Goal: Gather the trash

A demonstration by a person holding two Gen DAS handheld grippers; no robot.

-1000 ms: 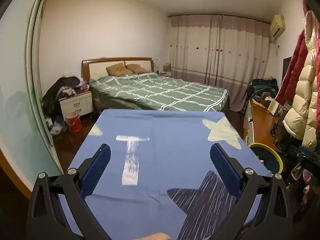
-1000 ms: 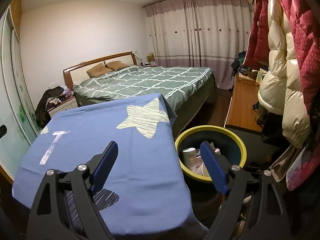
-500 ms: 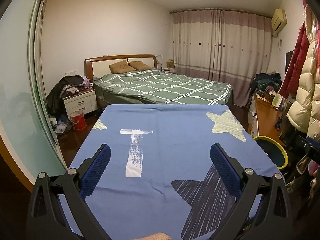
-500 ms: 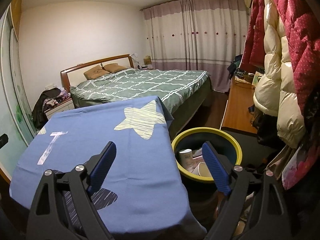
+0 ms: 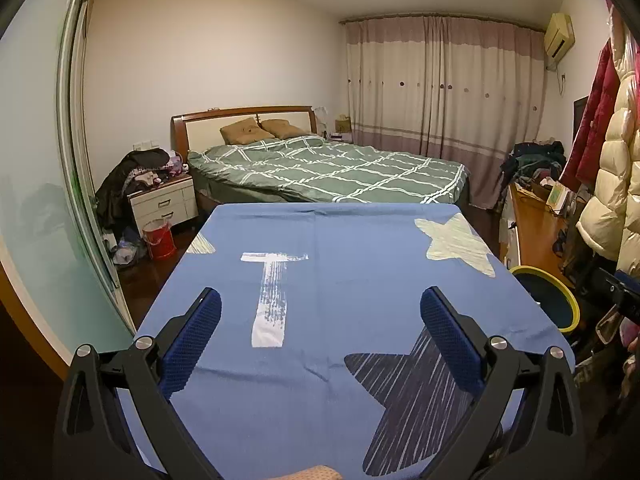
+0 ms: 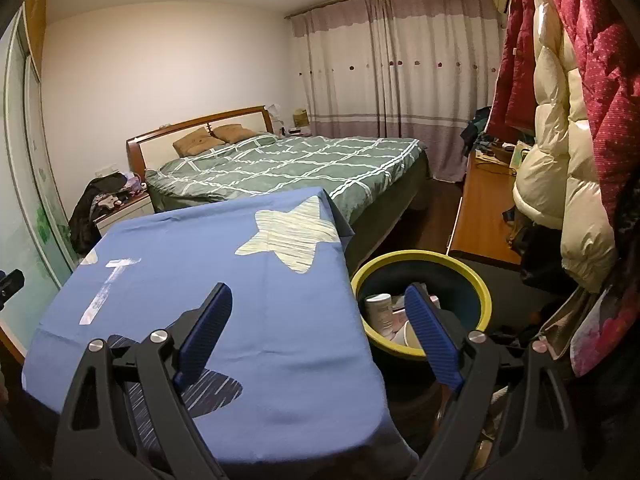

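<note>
A yellow-rimmed dark bin (image 6: 476,280) stands on the floor right of the table, holding a white cup (image 6: 379,307) and other pale scraps. The same bin (image 5: 554,285) shows at the right edge of the left wrist view. My right gripper (image 6: 318,328) hangs open above the table's right edge and the bin, nothing between its blue pads. My left gripper (image 5: 320,322) is open too, over the near half of the blue star-patterned tablecloth (image 5: 340,272), and holds nothing. No loose trash shows on the cloth.
A bed with a green checked cover (image 5: 328,172) lies beyond the table. A white nightstand (image 5: 164,202) piled with clothes and a red bucket (image 5: 160,238) stand at the left. A wooden desk (image 6: 480,216) and hanging padded coats (image 6: 560,140) crowd the right side.
The left wrist view has pulled back and sunk slightly, so more of the cloth and bin shows. The right gripper has stayed where it was, jaws open.
</note>
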